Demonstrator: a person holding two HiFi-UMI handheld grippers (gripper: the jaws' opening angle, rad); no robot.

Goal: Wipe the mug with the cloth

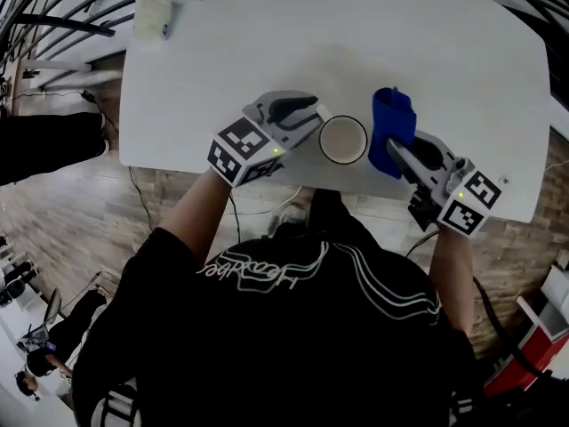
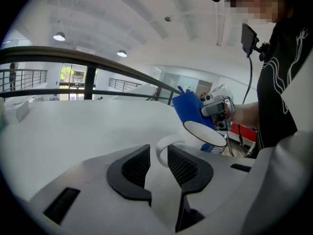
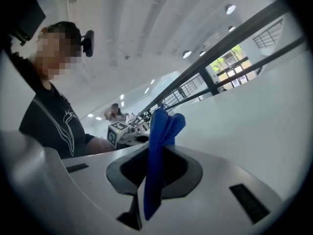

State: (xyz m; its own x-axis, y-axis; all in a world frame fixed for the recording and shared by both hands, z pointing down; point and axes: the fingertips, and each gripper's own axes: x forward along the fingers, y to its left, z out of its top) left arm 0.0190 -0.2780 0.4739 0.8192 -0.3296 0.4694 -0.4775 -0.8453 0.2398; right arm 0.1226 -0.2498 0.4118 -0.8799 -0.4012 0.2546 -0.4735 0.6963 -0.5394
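Head view showed the white mug (image 1: 343,140) upright on the white counter (image 1: 356,25) near its edge closest to me, its round mouth facing straight up, so its long axis stood vertical; its handle (image 2: 166,146) pointed toward my left tool (image 1: 307,114), at the picture's left. Left gripper view showed that tool's two dark jaws standing apart, with the loop of the handle just ahead of them in the gap and neither pad pressing on it; I gripped nothing there. My right tool (image 1: 396,149) sat just to the other side of the mug, clamped on the blue cloth (image 1: 391,123); right gripper view showed the cloth (image 3: 159,146) pinched on edge between the jaws, folded into a narrow band whose long axis ran along the jaws and out past their tips, where it ended in a bunched lobe. In the head view the cloth lay close beside the mug's rim; whether it touched I could not tell. Two pale things (image 1: 156,12) lay at the counter's far corner, well apart from the mug.
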